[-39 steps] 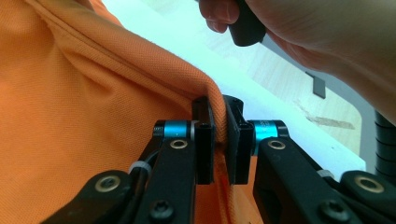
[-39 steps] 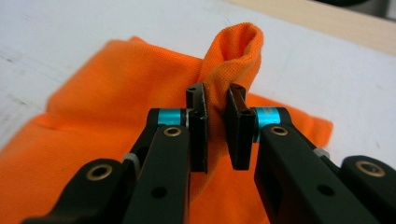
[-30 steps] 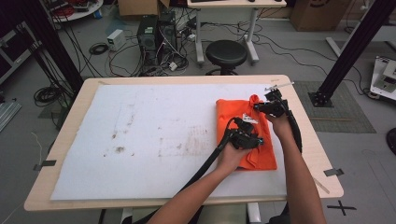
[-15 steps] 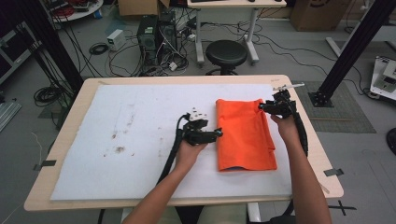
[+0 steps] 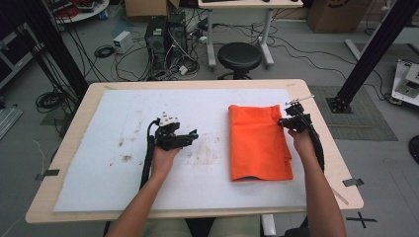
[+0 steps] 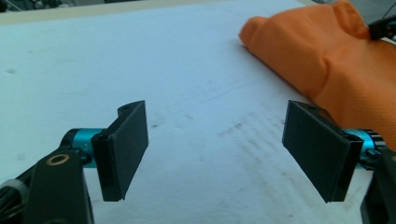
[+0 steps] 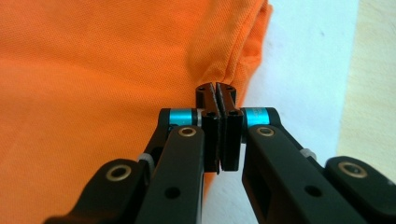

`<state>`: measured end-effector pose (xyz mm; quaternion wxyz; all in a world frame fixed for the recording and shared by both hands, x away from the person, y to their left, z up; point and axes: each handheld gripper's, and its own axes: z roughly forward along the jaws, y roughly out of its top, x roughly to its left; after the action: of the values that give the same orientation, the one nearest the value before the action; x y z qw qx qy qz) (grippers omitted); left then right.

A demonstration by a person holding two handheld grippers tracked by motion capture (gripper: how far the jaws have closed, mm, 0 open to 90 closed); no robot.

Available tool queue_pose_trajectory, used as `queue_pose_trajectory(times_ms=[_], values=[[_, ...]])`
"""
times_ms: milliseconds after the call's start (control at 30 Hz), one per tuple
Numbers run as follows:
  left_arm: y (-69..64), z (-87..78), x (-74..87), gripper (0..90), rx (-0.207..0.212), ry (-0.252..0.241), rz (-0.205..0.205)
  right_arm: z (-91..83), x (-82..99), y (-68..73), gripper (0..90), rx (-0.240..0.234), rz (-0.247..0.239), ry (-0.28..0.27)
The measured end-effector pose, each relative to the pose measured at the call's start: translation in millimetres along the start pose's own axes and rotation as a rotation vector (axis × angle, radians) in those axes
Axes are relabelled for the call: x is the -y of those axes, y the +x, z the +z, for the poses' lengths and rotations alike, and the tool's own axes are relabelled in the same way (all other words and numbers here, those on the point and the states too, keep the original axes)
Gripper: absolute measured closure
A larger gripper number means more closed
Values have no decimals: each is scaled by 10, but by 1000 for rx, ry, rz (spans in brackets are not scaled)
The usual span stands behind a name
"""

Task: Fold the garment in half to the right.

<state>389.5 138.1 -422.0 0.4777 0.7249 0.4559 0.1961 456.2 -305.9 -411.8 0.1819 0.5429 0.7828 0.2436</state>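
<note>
An orange cloth (image 5: 258,142) lies folded into a long rectangle on the right half of the white mat (image 5: 123,173). My right gripper (image 5: 282,121) is at the cloth's far right edge, shut on a pinch of the fabric; in the right gripper view the cloth (image 7: 93,70) puckers into the closed jaws of the right gripper (image 7: 218,93). My left gripper (image 5: 193,135) hovers over bare mat well to the left of the cloth, open and holding nothing. In the left gripper view the left gripper (image 6: 217,154) has wide-spread jaws, and the cloth (image 6: 317,56) lies ahead to the right.
The mat shows grey smudges (image 5: 123,150) left of centre. Wooden table edge (image 5: 341,163) runs just right of the cloth. Beyond the table stand a black stool (image 5: 239,57), computer cases and tangled cables (image 5: 168,44) on the floor.
My left gripper let go of the cloth and moved left across the mat, opening wide. The cloth now lies flatter, folded in a rectangle. My right gripper stayed at the cloth's far right edge.
</note>
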Motion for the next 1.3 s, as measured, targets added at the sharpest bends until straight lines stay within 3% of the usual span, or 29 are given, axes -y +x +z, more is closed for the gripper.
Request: queue_pose_trajectory(times_ms=[67,200,267,333,467,567,667,800,867,967,1067,1300], values=[[109,-74,-20,227,-18,-12,-2,-17,15,-27,899,29,5,18],[289,-178,-26,227,-43,-36,-4,-38,12,-65,877,34,4,37],[354,-207,-15,227,-51,-37,-2,-98,-32,-78,751,21,21,-19],[426,-233,-1,227,-60,-42,6,-142,-93,-86,685,3,35,-61],[552,-291,8,227,-63,-64,22,-129,-286,-58,666,-9,22,-96],[651,-326,15,227,-69,-60,56,12,-426,-6,668,-17,13,-111],[736,-367,-14,227,-77,-46,116,195,-488,30,713,-2,8,-91],[824,-440,-61,227,-85,-48,121,468,-462,9,753,48,9,11],[868,-475,-56,227,-91,-48,109,510,-444,-11,779,88,17,20],[879,-495,-27,227,-102,-46,110,470,-454,-32,781,182,6,12],[866,-508,10,227,-93,-53,110,381,-443,-71,748,135,44,-24],[822,-525,112,217,-62,-66,106,-26,-384,8,671,54,13,-123]])
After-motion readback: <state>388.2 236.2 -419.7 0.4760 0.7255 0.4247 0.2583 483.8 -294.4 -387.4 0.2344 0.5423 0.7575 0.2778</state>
